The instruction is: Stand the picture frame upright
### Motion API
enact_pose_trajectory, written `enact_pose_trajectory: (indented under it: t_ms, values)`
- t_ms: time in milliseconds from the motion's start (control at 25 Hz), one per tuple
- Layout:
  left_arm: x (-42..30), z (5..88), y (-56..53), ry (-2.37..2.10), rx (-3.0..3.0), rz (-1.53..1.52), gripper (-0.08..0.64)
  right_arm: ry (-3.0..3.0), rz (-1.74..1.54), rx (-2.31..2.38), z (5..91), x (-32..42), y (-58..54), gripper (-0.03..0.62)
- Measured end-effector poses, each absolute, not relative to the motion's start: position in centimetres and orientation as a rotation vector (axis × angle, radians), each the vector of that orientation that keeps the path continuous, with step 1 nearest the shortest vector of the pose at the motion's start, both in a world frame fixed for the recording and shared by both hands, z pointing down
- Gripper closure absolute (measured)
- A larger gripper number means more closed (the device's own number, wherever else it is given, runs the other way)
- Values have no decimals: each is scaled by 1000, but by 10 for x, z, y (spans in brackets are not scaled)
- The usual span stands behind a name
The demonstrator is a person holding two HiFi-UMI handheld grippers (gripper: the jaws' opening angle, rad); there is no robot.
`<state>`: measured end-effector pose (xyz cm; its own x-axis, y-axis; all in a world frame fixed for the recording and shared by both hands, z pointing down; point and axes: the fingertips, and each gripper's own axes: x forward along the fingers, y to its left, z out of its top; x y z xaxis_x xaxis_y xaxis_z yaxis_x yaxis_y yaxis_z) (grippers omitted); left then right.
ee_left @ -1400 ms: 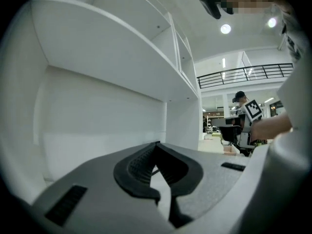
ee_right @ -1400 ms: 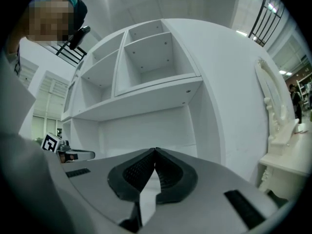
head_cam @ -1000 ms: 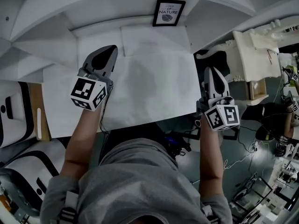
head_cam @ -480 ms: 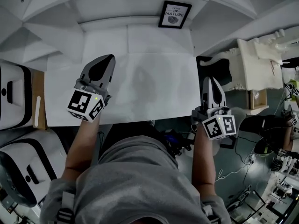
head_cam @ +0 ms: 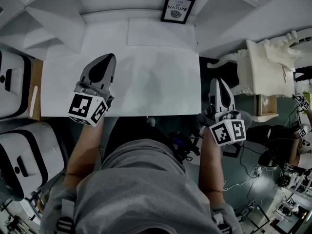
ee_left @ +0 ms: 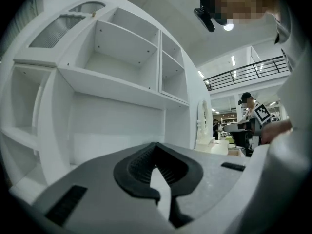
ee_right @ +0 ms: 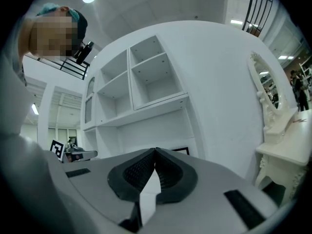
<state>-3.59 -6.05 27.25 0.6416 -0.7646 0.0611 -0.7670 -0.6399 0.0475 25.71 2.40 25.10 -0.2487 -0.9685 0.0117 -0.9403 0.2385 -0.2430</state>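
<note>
Setup: white arched shelf unit [head_cam: 58, 18] is seen behind the white rectangular bench [head_cam: 151, 82]. The small black picture frame with a "NATURE" print [head_cam: 177, 9] is located at 12 o'clock, at the bench's back edge against the rear panel, apparently already upright or leaning.

Risk: a nudge from closed jaws near its top could tip it flat.

The left gripper [head_cam: 108, 57] at 9 o'clock and the right gripper [head_cam: 218, 82] at 4 o'clock are held level, pointed toward 12. Both have jaws fully together, with nothing gripped, well apart from the frame.

Grey T-shirt [head_cam: 141, 189]; pale grey left gripper [head_cam: 108, 57] and right gripper [head_cam: 218, 81], black-padded fingers [ee_left: 134, 165], black-and-white marker cubes [head_cam: 87, 108]
</note>
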Motion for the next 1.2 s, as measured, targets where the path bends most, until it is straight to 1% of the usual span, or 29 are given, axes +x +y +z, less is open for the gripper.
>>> enact_pose_trajectory:
  t_ms: [480, 1200]
  values:
    - [-20, 285, -7, -1349, 2746, 79, 554, 2470, -251, -1795, 266, 265, 48, 566]
    - [-14, 289, 18, -1399, 2717, 55, 554, 2527, -225, -1743, 269, 264, 63, 566]
